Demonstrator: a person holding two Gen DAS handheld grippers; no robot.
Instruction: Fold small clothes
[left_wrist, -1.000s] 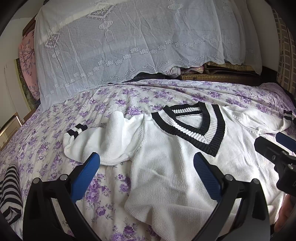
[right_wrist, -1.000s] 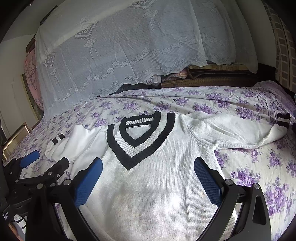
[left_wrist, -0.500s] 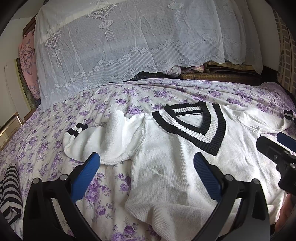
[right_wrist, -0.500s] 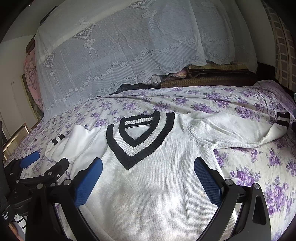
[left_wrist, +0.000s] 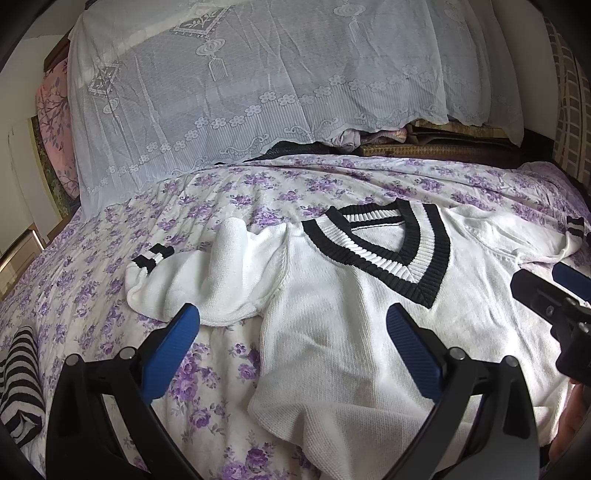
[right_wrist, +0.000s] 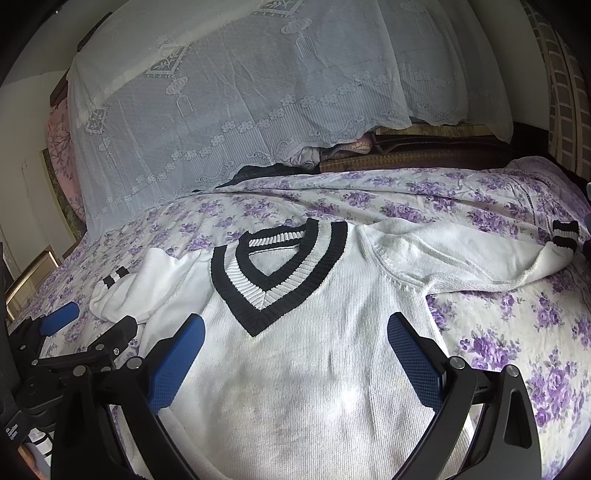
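Note:
A small white knit sweater (left_wrist: 354, 332) with a black-and-white V-neck (left_wrist: 384, 251) lies face up on the floral bed; it also shows in the right wrist view (right_wrist: 314, 369). Its left sleeve (left_wrist: 207, 280) is bunched beside the body, and its right sleeve (right_wrist: 476, 266) stretches out to the right. My left gripper (left_wrist: 293, 347) is open and empty above the sweater's left side. My right gripper (right_wrist: 295, 354) is open and empty above the chest, below the neckline.
The bed (left_wrist: 110, 266) has a purple-flowered sheet. A striped black-and-white garment (left_wrist: 20, 380) lies at the left edge. A pile under a white lace cover (left_wrist: 258, 92) stands at the back, with dark folded things (right_wrist: 424, 151) beside it.
Both grippers have shifted very slightly. The sweater has not moved and both grippers stay open.

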